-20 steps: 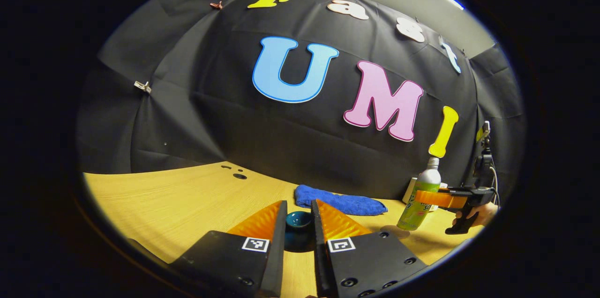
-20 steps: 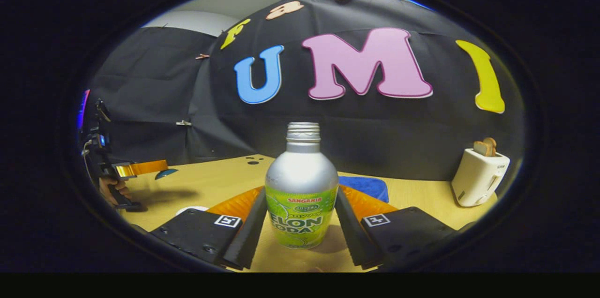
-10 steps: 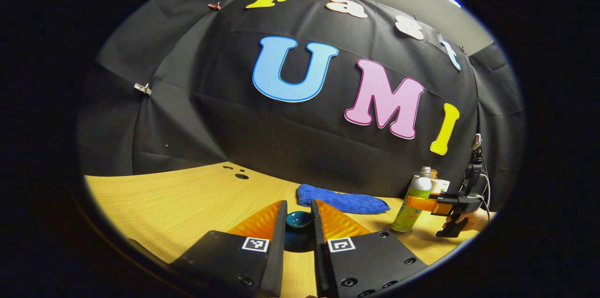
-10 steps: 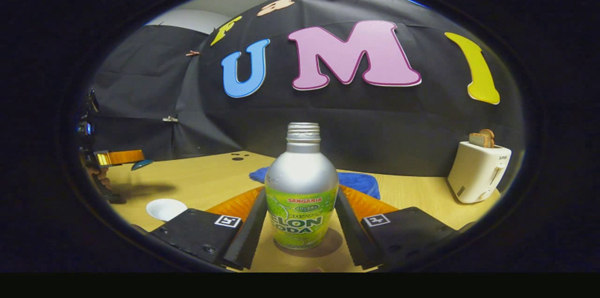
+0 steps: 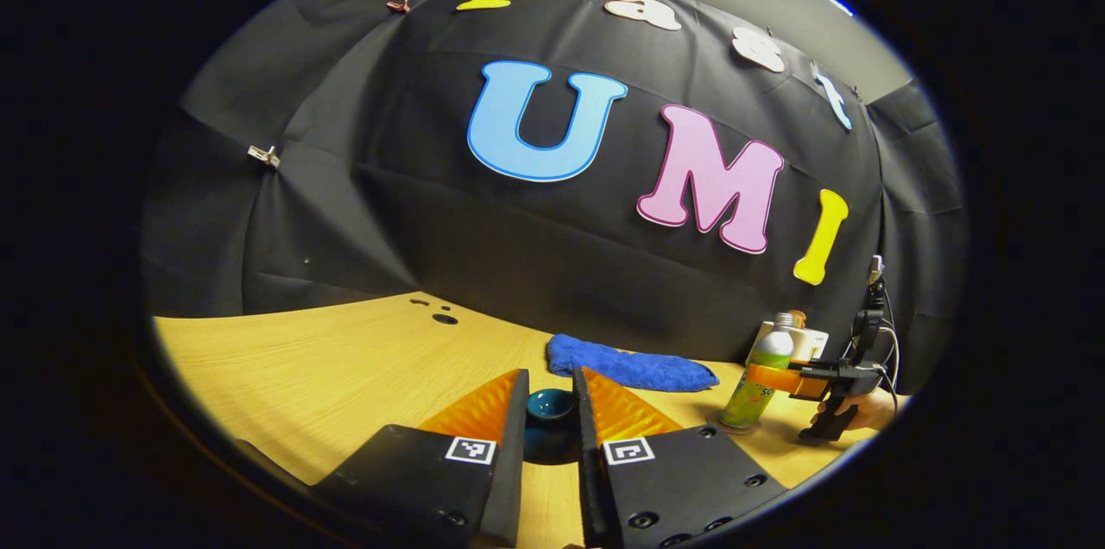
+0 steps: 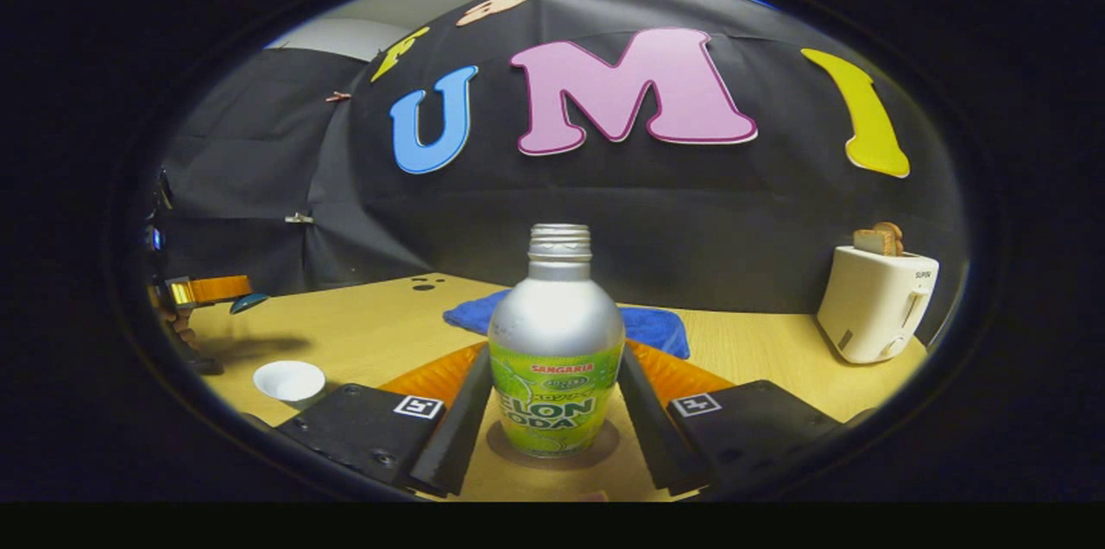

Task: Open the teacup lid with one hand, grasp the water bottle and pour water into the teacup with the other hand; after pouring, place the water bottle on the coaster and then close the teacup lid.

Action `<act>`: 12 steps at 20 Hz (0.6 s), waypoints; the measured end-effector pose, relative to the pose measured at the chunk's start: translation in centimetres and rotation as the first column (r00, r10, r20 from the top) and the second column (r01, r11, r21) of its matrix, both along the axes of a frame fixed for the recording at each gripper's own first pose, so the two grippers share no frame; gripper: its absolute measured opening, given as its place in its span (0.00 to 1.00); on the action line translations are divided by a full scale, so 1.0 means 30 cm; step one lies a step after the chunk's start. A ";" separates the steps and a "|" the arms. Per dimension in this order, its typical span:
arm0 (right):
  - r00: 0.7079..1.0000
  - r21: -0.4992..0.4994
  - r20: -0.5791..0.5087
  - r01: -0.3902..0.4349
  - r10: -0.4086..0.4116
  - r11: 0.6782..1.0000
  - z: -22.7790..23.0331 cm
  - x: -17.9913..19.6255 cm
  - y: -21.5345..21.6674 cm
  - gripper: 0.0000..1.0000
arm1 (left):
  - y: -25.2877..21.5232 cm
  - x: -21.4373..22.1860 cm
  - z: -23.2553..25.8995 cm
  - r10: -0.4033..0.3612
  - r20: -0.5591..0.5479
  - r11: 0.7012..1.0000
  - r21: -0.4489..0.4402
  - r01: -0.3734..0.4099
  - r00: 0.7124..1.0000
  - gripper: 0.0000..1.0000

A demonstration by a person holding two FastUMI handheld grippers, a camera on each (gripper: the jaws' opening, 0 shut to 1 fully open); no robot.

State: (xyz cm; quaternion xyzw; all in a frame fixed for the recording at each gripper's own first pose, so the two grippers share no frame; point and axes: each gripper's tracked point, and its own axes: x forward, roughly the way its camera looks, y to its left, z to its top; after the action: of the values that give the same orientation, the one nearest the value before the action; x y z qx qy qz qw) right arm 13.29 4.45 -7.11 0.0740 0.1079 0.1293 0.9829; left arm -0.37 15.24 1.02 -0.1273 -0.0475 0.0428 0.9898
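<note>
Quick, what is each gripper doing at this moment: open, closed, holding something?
Left gripper: closed on the teacup lid, held above the table.
Right gripper: closed on the water bottle, which stands on the coaster.

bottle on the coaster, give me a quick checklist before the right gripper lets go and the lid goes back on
1. Bottle upright: ok.
2. Bottle base inside the coaster: ok, its rim shows round the base in the right gripper view.
3. Right gripper released: not ok, both fingers press on the bottle.
4. Lid secure in the left gripper: ok, clamped between its fingers.
5. Teacup open and free to cover: ok, it stands apart from the bottle.
6. Water in the teacup: cannot tell.
</note>
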 end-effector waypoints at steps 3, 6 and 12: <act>0.999 0.010 -0.037 -0.003 0.003 1.000 -0.023 -0.018 0.001 0.84 | 0.000 -0.001 0.003 0.001 0.001 1.000 0.003 -0.001 1.000 0.31; 0.999 0.049 -0.054 0.011 -0.008 0.999 -0.022 -0.032 -0.010 0.90 | -0.013 0.004 0.005 -0.004 0.001 1.000 0.000 0.004 1.000 0.31; 0.996 0.110 -0.061 0.068 -0.062 0.992 0.037 -0.146 -0.087 0.99 | -0.075 0.003 0.026 -0.023 0.001 0.999 0.044 0.023 1.000 0.31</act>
State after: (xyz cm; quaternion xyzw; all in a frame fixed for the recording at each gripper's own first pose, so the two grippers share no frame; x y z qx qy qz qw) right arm 8.92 1.85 -6.02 0.1361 0.1260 0.1010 0.9774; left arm -0.28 12.99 1.80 -0.1061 -0.0475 0.0302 0.9928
